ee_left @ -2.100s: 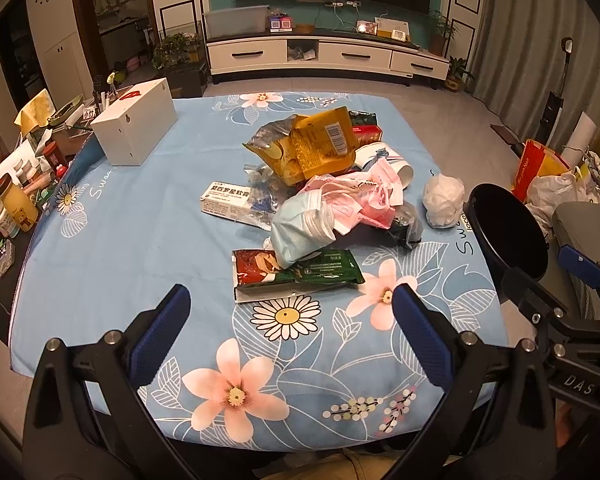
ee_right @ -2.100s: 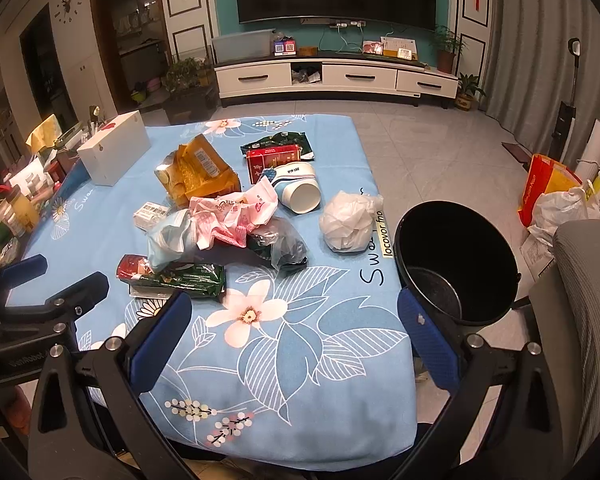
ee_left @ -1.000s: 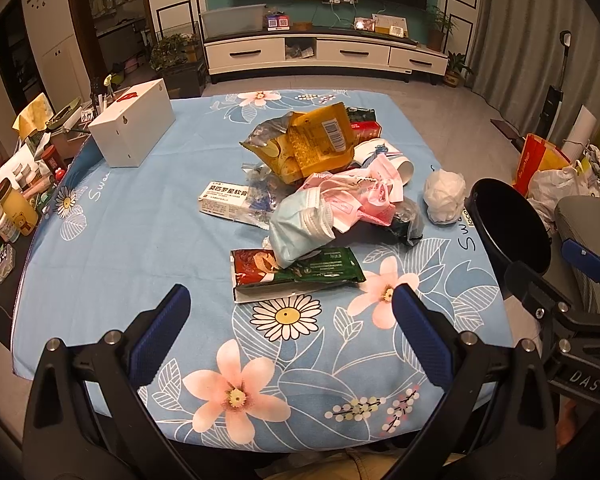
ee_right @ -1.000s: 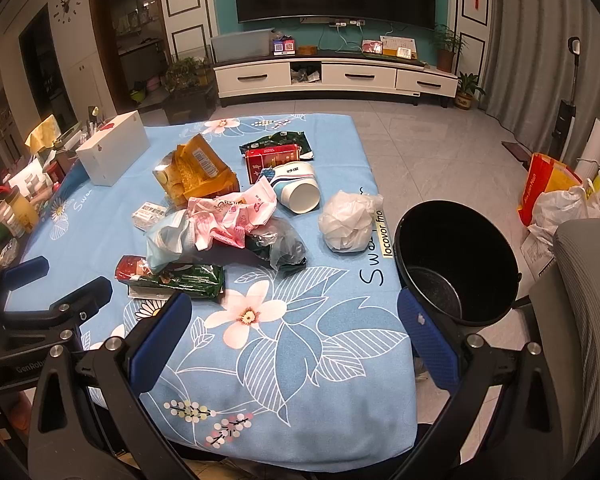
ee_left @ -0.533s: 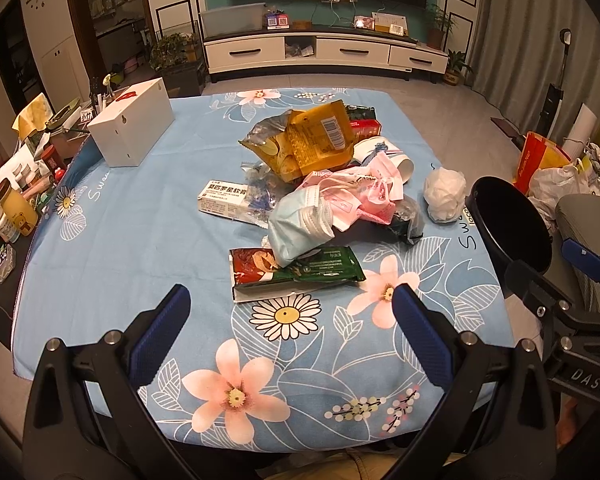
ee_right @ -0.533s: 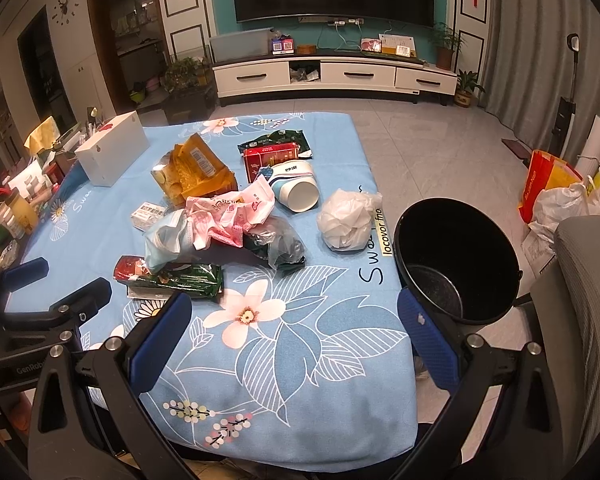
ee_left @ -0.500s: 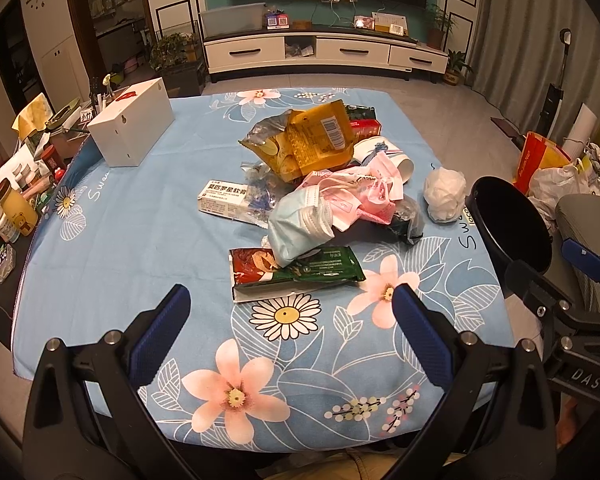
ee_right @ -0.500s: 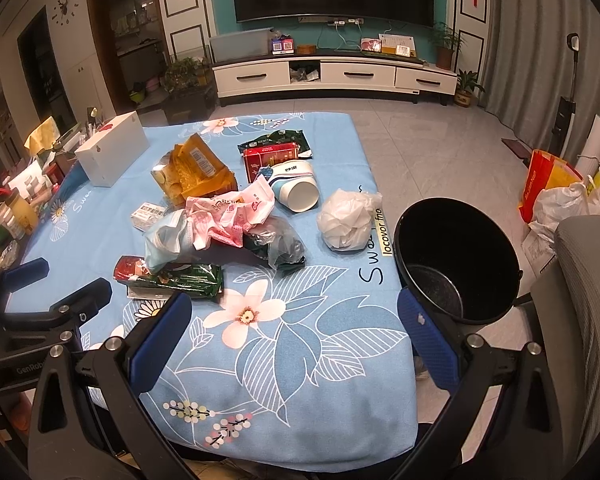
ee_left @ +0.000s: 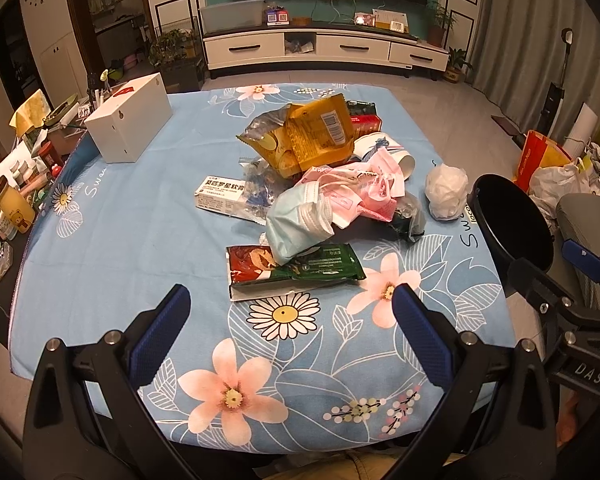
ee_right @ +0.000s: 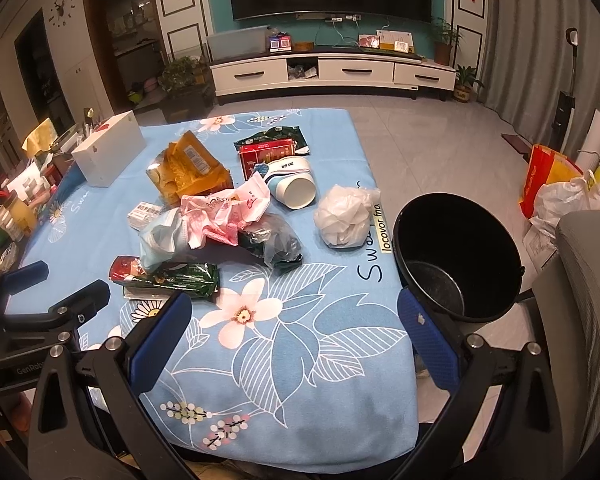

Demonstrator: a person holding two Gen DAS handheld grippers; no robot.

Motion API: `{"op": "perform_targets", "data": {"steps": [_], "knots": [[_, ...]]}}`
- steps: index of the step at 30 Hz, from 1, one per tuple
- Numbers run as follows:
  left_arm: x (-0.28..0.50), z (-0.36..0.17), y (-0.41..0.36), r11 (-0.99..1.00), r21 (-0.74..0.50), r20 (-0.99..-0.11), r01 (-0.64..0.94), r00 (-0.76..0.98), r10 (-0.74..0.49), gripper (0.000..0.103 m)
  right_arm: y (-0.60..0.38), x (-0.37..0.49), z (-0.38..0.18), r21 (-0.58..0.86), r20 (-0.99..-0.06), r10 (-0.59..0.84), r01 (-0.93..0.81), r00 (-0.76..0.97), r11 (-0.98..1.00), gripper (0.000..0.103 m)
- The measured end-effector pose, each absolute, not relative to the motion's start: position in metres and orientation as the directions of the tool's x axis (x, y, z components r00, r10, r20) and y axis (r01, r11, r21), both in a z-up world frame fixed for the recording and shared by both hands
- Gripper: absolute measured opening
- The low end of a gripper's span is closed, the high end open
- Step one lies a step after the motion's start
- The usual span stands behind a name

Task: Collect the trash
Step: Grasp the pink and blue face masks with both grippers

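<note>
Black bin (ee_right: pixel 458 256), one white box (ee_left: pixel 128 128), two wide-apart grippers, nothing held.

Both grippers are hovering side by side, level with each other and pointing forward. The left gripper (ee_left: pixel 290 332) is holding its blue-padded fingers (ee_left: pixel 162 332) spread wide, gripping nothing. The right gripper (ee_right: pixel 296 340) is doing the same, its blue pads (ee_right: pixel 428 344) far apart and empty. Each one is showing at the edge of the other's view.
</note>
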State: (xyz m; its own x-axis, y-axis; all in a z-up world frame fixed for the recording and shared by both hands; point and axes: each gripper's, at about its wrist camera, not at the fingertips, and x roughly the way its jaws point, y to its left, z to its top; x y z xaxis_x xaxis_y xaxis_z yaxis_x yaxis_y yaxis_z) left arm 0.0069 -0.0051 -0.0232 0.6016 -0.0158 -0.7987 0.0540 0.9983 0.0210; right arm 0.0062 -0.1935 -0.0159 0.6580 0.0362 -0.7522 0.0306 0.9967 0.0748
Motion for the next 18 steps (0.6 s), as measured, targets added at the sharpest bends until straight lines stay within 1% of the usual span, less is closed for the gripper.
{"op": "perform_targets", "data": {"steps": [2,6,9,14,18], "knots": [[0.007,-0.025,0.000,0.998,-0.026,-0.796,0.063,0.602,-0.058,0.100,-0.201,0.007,-0.018,0.102,-0.745,0.061,0.022,0.664,0.995,0.100],[0.007,-0.039,0.019,0.980,-0.173,-0.773,0.096,0.604,-0.196,0.100,-0.217,0.010,-0.036,0.145,-0.763,0.094,0.028,0.640,0.989,0.100],[0.010,-0.058,0.029,0.975,-0.204,-0.772,0.088,0.598,-0.216,0.100,-0.227,0.012,-0.055,0.199,-0.777,0.141,0.027,0.614,0.980,0.100],[0.013,-0.080,0.040,0.972,-0.222,-0.766,0.074,0.604,-0.221,0.100,-0.226,0.018,-0.075,0.260,-0.762,0.218,-0.020,0.610,0.965,0.100],[0.022,-0.082,0.038,0.974,-0.210,-0.751,0.084,0.625,-0.215,0.100,-0.216,0.028,-0.080,0.312,-0.735,0.300,-0.089,0.609,0.946,0.096]]}}
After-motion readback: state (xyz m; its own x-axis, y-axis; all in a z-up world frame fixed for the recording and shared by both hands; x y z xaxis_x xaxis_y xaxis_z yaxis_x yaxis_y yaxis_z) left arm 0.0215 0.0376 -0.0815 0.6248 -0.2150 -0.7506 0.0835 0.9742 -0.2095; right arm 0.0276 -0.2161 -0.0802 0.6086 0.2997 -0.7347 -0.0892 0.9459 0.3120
